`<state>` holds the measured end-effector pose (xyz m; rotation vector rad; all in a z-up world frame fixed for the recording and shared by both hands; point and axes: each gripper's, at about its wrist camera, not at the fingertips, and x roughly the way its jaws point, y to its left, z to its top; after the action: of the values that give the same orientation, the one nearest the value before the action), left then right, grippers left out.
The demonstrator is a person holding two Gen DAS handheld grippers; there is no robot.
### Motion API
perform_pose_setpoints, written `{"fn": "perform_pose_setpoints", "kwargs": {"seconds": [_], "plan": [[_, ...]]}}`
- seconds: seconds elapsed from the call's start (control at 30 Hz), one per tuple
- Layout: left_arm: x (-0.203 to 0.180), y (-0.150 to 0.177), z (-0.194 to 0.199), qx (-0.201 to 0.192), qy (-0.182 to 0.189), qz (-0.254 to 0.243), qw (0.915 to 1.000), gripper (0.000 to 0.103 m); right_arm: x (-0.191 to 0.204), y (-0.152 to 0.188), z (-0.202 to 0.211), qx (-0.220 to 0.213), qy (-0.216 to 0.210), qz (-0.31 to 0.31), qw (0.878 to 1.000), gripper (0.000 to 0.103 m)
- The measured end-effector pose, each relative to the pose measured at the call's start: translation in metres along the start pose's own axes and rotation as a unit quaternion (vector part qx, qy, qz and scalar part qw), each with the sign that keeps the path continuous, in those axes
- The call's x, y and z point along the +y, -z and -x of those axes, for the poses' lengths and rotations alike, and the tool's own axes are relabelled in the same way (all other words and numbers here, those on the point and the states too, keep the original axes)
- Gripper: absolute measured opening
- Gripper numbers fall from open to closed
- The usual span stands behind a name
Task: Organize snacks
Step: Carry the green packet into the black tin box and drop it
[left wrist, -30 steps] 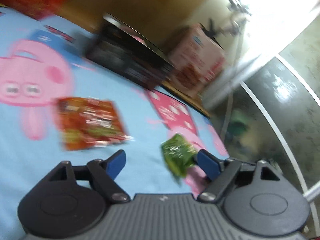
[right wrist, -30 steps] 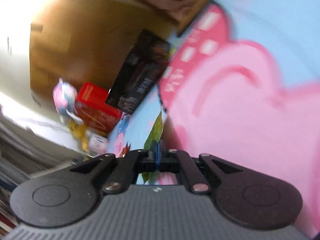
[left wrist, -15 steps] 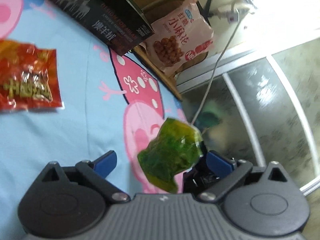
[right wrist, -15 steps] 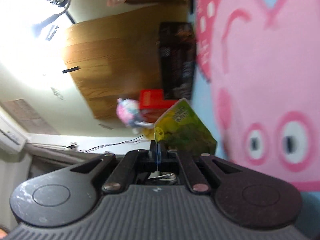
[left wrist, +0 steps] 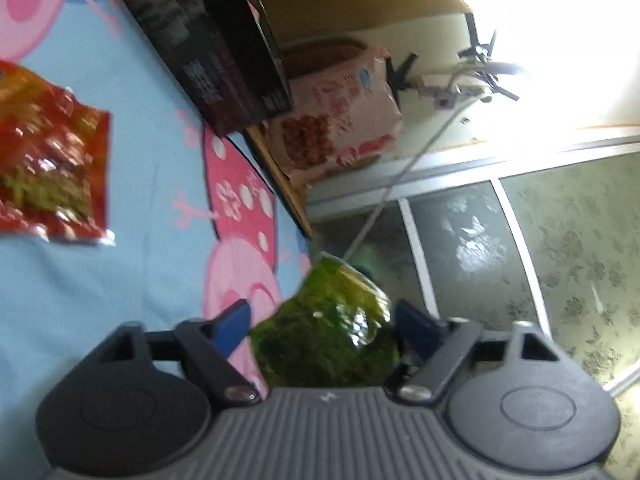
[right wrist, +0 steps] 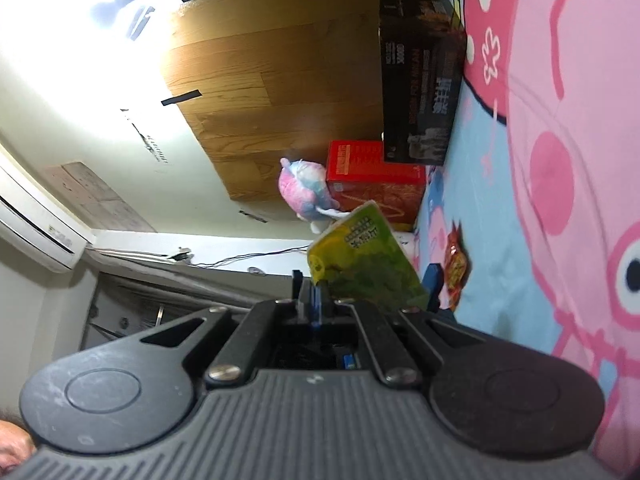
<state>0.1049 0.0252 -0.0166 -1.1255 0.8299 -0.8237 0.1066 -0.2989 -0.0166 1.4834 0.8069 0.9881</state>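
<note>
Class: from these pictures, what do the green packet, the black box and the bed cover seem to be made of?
Green packet: glossy plastic film, probably; it shines and crinkles.
Black box: printed cardboard, likely; flat faces, sharp edges.
Bed cover: soft matte printed fabric, seemingly; faint folds.

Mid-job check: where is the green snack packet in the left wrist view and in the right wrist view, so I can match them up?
Left wrist: green snack packet low centre, between the closing left gripper's fingers.
Right wrist: it sits centre, pinched at one corner by the shut right gripper.
Shared landmark: black box on the blue cartoon sheet.

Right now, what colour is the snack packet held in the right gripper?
Green with yellow, clearest in the right wrist view: snack packet, right gripper.
</note>
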Motion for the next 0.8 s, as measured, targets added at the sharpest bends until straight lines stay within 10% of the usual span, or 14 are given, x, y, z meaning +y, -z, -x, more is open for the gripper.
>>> {"fn": "perform_pose_setpoints", "kwargs": {"seconds": [0.33,0.67,0.73,0.8], "plan": [[-0.037,-0.07,0.011,-0.054,-0.014,-0.05,0.9972,0.07,0.047,-0.043,-0.057,0.017,0.039,0.106,0.993,0.003],[-0.046,-0.196,-0.034,-0.105,-0.119,-0.124,0.9795,0.08,0.073,-0.136,-0.149,-0.023,0.163,0.249,0.954,0.003],[-0.042,-0.202,-0.046,-0.118,-0.148,-0.139,0.9721,0.08,0.065,-0.144,-0.16,-0.046,0.237,0.297,0.924,0.007],[-0.044,-0.202,-0.05,-0.111,-0.157,-0.146,0.9705,0.08,0.057,-0.141,-0.176,-0.063,0.343,0.373,0.86,0.013]]}}
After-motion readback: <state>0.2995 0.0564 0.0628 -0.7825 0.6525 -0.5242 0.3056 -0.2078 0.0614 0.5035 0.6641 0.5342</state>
